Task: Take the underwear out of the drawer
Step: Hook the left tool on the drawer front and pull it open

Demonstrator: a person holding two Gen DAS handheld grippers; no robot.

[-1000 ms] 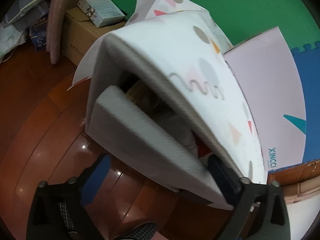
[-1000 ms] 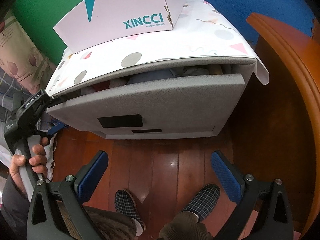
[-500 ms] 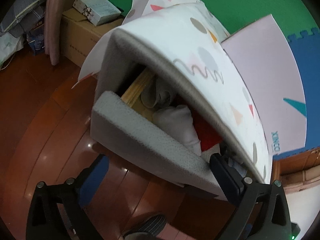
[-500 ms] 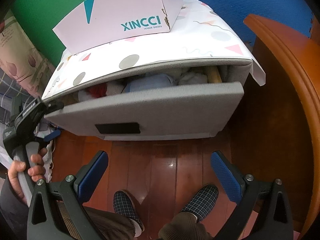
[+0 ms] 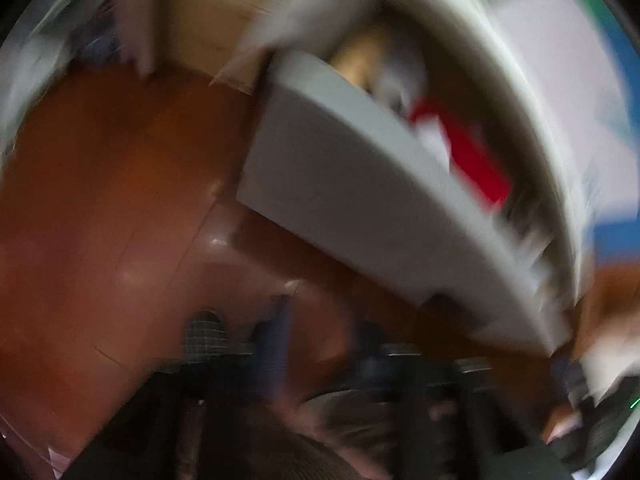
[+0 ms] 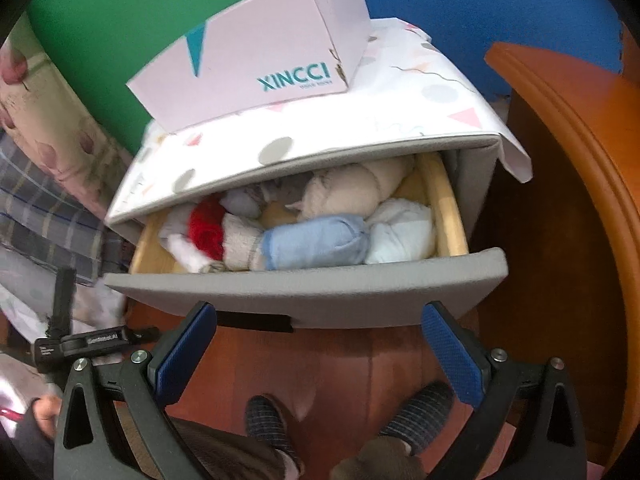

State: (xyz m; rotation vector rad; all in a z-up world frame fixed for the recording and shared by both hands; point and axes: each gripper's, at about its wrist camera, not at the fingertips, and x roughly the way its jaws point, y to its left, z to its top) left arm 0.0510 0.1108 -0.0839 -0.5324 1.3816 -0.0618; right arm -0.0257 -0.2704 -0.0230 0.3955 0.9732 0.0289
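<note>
Grey drawer [image 6: 304,292] pulled out, mid-frame | rolled underwear [image 6: 316,246] inside | right gripper [image 6: 316,354] spread, empty, lower frame | left gripper [image 5: 320,344] blurred, jaws closing, nothing seen between.

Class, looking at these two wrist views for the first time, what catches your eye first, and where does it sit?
The pulled-out grey fabric drawer stands out, packed with rolled garments: a bright red roll at left, a pale blue roll in the middle. On the cabinet's patterned top sits a pink XINCCI cardboard box.
</note>
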